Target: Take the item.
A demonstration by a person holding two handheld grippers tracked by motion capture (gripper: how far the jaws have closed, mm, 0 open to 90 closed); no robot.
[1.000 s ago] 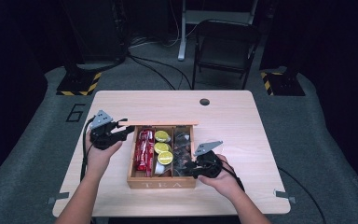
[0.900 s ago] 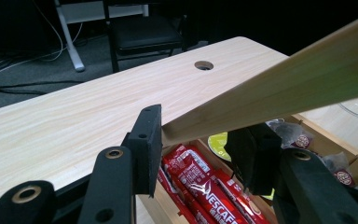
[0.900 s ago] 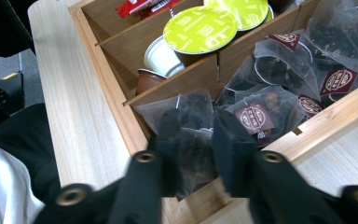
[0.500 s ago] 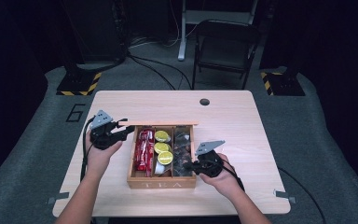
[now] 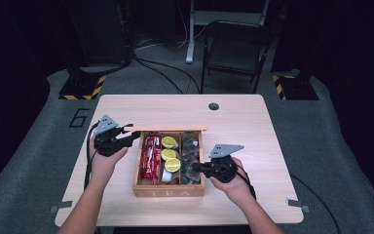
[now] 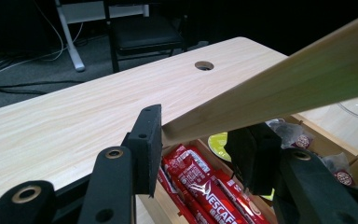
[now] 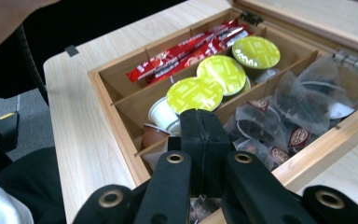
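Right now the tea bags (image 7: 303, 109) lie in the right-hand compartment of the wooden box (image 5: 168, 191) on the counter (image 5: 253, 122), directly under the right gripper (image 5: 197, 167), whose jaws are pressed together over them. Beside them sit 3 green-lidded capsules (image 5: 170, 156) and several red sachets (image 5: 151, 155). The left gripper (image 5: 135, 135), jaws apart, straddles the raised lid (image 6: 279, 88) edge, whose long axis runs left-right.

Open wooden tea box (image 5: 168, 189), lid (image 6: 279, 93) raised, compartments filled.
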